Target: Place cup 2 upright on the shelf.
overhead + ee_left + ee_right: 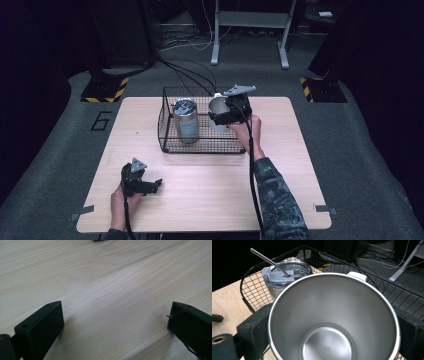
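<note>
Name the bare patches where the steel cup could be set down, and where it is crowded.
Free: the tabletop between the wire basket and left tool. Crowded: inside the basket, where the lidded tumbler stands beside the steel cup in the right tool.

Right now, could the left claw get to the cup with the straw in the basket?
Probably yes. The left claw is open and empty, low over the table. The cup with the straw stands in the open-topped wire basket, so it would have to go in over the wall.
</note>
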Demonstrator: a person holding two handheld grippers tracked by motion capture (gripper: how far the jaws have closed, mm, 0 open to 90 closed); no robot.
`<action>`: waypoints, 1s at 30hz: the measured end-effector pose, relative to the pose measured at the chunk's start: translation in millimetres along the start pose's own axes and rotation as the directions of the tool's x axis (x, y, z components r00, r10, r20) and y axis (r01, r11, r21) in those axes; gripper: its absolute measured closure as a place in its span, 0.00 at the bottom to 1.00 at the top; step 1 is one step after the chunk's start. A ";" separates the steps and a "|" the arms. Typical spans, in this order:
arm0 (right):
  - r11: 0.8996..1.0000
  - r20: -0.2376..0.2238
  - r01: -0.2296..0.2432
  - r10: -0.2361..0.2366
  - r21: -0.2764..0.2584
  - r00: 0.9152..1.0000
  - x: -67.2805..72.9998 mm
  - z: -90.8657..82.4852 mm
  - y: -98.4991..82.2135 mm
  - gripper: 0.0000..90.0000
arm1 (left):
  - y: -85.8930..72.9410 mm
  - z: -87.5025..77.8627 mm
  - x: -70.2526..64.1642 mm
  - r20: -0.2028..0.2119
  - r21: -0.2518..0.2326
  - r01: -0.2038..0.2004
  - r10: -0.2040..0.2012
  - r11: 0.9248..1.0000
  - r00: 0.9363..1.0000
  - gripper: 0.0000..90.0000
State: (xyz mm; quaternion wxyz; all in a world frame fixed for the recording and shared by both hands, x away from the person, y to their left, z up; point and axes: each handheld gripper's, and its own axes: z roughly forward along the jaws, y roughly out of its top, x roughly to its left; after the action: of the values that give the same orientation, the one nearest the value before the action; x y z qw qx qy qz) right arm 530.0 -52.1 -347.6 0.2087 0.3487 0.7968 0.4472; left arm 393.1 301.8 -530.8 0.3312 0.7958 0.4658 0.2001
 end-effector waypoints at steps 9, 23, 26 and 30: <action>1.000 0.011 -0.006 0.006 0.014 1.000 -2.2 12.4 -2.3 0.06 | 0.1 0.0 0.0 0.001 0.000 0.002 -0.002 1.000 1.000 0.00; 0.996 0.033 -0.046 0.043 0.076 0.999 -15.0 38.1 -12.1 0.06 | -0.3 1.2 -0.4 -0.004 -0.015 0.008 -0.008 1.000 1.000 0.00; 0.995 0.034 -0.057 0.054 0.084 0.998 -15.7 39.8 -13.1 0.06 | 0.1 0.5 0.0 0.000 -0.006 0.006 -0.006 1.000 1.000 0.00; 0.994 0.040 -0.054 0.050 0.094 0.998 -16.5 42.4 -14.0 0.06 | -0.2 1.0 -0.3 -0.003 -0.013 0.007 -0.007 1.000 1.000 0.00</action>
State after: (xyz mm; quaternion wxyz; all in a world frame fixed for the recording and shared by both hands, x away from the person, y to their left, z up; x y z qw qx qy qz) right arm 563.2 -45.4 -381.1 0.1950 0.3871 0.8038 0.4074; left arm 393.5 301.2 -531.7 0.3363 0.7917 0.4679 0.2030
